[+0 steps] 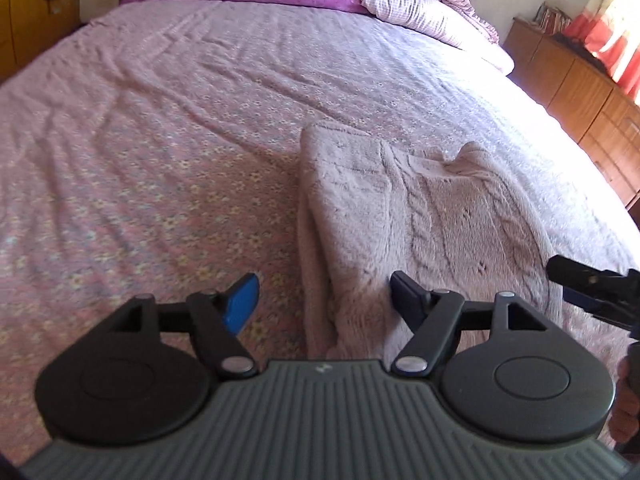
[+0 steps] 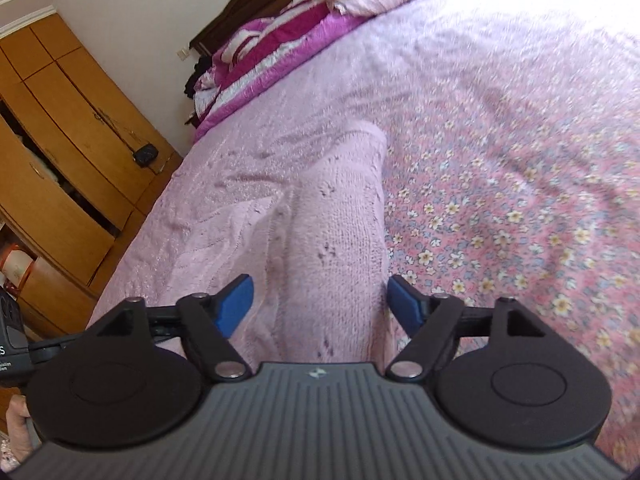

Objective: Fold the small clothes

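The pink knitted sweater (image 1: pixel 420 216) lies partly folded on the floral bedsheet (image 1: pixel 140 160). Left gripper (image 1: pixel 324 300) and right gripper (image 2: pixel 320 300) both stand wide open, holding nothing (a fold seems just released). Next move probably needs a new grasp at the near hem.

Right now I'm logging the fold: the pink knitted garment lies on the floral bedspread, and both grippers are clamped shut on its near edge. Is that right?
Not quite. The pink knitted garment does lie on the floral bedspread, but neither gripper is clamped: the left gripper and right gripper both stand open, pads apart, over its near edge. Each wrist view shows it.
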Demonstrator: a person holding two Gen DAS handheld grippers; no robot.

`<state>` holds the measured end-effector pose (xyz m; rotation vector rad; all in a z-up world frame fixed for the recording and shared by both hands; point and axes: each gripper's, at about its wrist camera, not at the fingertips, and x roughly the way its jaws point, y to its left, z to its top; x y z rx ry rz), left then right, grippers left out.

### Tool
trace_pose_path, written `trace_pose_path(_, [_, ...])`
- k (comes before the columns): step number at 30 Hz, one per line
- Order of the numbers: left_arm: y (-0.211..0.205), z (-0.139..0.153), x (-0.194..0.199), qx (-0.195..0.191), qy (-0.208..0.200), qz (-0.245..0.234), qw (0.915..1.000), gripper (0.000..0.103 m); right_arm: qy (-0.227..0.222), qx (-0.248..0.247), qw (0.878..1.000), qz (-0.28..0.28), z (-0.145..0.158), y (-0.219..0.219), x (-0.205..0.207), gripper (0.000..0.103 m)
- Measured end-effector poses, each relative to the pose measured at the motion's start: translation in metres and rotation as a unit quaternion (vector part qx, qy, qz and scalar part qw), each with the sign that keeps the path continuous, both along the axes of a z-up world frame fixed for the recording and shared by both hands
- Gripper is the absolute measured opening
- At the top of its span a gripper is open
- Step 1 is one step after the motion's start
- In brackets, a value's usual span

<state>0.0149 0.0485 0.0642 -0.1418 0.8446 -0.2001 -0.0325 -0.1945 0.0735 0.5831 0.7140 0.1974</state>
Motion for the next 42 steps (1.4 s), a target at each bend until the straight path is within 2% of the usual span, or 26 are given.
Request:
trace_pose_path(2, [-0.002,0.002,-0.011,0.011,-0.005,0.008,0.9999,0.075,-0.006,-0.007,1.0,-0.002,0.004,0.0,-0.004,0.085])
trace_pose_path(4, [-0.004,0.003,-0.023,0.024,-0.009,0.015,0.9996,0.086,-0.016,-0.02,1.0,-0.005,0.008,0.003,-0.017,0.091])
trace_pose_path(6, [-0.008,0.002,-0.032,0.039,-0.007,0.026,0.9989,0.09,-0.026,-0.039,0.999,-0.006,0.011,0.007,-0.029,0.095])
trace_pose_path(11, [-0.021,-0.011,-0.051,0.071,0.013,0.05,0.9962,0.09,-0.019,-0.075,0.997,0.008,0.007,0.013,-0.048,0.099])
trace_pose_path(15, [-0.033,-0.024,-0.064,0.071,0.011,0.045,0.9964,0.09,0.013,-0.098,0.995,0.016,-0.007,0.021,-0.054,0.1])
trace_pose_path(21, [-0.052,-0.051,-0.07,0.104,0.041,0.031,0.9932,0.09,0.053,-0.159,0.985,0.027,-0.028,0.041,-0.064,0.101])
trace_pose_path(29, [-0.057,-0.058,-0.071,0.117,0.04,0.036,0.9917,0.092,0.07,-0.201,0.977,0.016,-0.037,0.055,-0.065,0.102])
trace_pose_path(42, [-0.056,-0.058,-0.07,0.116,0.042,0.035,0.9917,0.093,0.084,-0.208,0.974,0.011,-0.044,0.055,-0.059,0.103])
